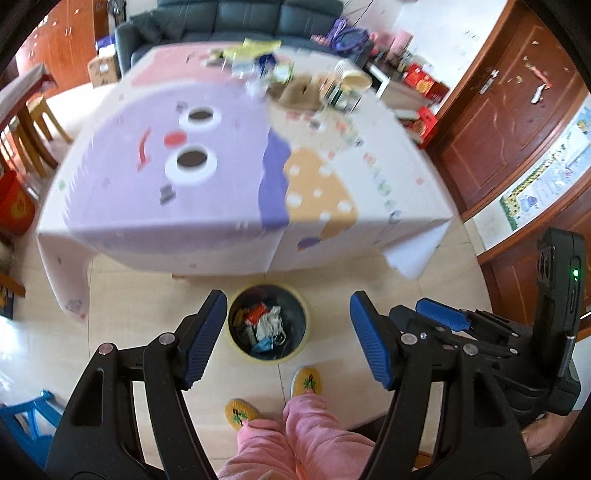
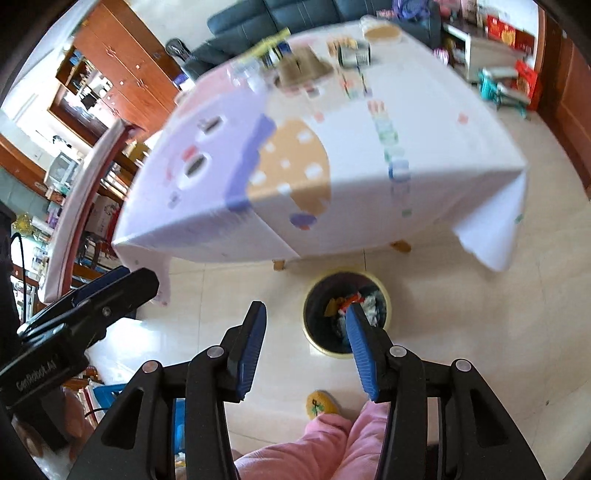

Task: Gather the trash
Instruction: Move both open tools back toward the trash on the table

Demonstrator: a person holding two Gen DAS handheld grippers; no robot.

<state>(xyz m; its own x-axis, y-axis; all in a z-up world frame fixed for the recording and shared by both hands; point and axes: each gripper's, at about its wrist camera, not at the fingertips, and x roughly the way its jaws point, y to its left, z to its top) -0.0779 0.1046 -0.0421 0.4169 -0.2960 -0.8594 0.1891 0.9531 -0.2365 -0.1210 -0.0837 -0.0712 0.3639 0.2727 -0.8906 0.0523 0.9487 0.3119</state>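
Observation:
A yellow-rimmed bin (image 1: 236, 334) with a black liner stands on the floor in front of the table and holds wrappers and crumpled tissue. My left gripper (image 1: 288, 332) hangs open above it with nothing between its blue pads. My right gripper (image 2: 306, 339) is also open and empty, just left of the bin (image 2: 317, 341) in its own view. It shows at the right in the left wrist view as the right gripper (image 1: 443, 317). A blurred pile of trash (image 1: 266, 70) lies at the table's far end, also seen as the pile of trash (image 2: 291, 62).
The table (image 1: 207, 229) wears a purple, white and orange cartoon cloth hanging over its edges. A person's pink trouser legs (image 1: 295, 435) and yellow slippers (image 1: 306, 382) stand by the bin. A blue stool (image 1: 29, 417) sits at left. A dark sofa (image 1: 229, 18) and wooden door (image 1: 498, 110) lie beyond.

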